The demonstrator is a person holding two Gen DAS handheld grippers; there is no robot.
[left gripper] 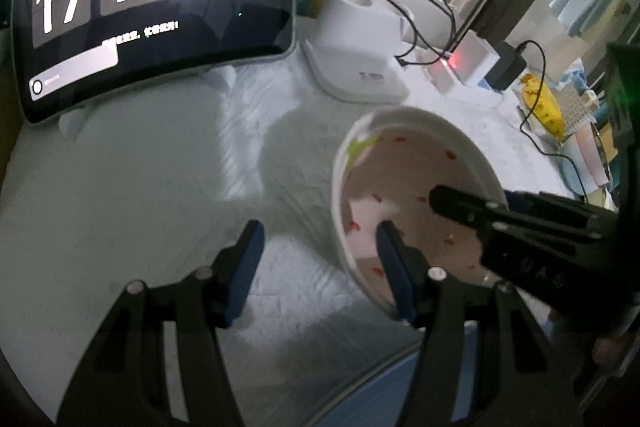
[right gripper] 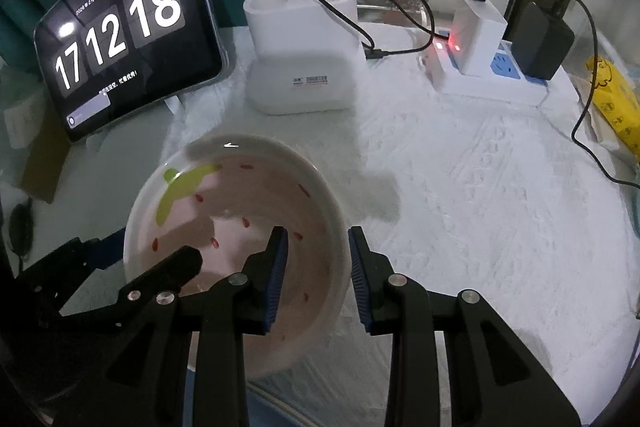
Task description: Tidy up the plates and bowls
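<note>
Far left of the right wrist view: left gripper (right gripper: 152, 259) w/ jaws spread, one finger inside the white ceramic bowl with pink, red-speckled inside (right gripper: 240, 227), the other outside its left wall; pads don't look pressed on it. Bowl sits lower centre-left of frame, above the white quilted cloth (right gripper: 480, 195), tipped so its mouth faces up and toward the camera. It's round, so no long axis. Right gripper (right gripper: 318, 279) pinches the bowl's right rim, one pad inside, one outside. Probably stiff, glazed, slippery, fairly heavy, breakable; best grip is across the rim wall.
</note>
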